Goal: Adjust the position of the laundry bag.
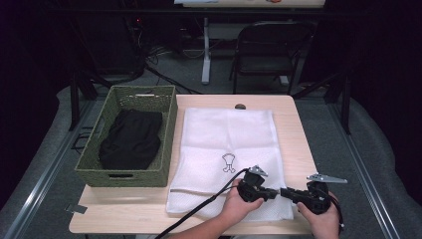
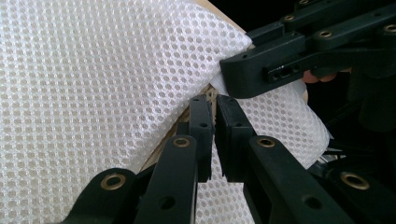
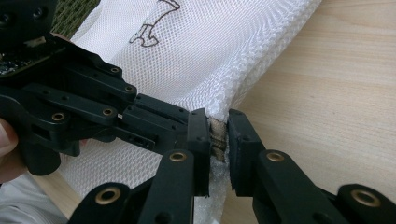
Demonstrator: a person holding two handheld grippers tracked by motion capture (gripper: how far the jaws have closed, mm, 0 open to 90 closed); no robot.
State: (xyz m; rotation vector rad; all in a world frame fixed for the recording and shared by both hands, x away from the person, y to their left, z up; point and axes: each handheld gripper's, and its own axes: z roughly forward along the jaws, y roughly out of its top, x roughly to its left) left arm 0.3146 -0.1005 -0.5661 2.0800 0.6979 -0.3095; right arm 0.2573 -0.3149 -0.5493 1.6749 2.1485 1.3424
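A white mesh bag [image 1: 229,144] with a small drawn figure [image 1: 228,163] lies flat on the wooden table [image 1: 300,144]. Both grippers meet at its near right edge. My left gripper [image 1: 275,193] reaches in from the left, jaws shut on the mesh edge [image 2: 214,105]. My right gripper [image 1: 285,192] comes from the right and is shut on the same edge [image 3: 217,126], with a tan ridged piece of the bag pinched between its jaws. In the left gripper view the right gripper [image 2: 233,74] clamps the mesh [image 2: 93,70] just above my jaws.
A green woven basket [image 1: 169,130] stands at the table's left and holds a black garment [image 1: 132,139]. A dark folding chair [image 1: 268,47] and a desk leg stand beyond the table. Bare wood [image 3: 327,93] lies to the right of the bag.
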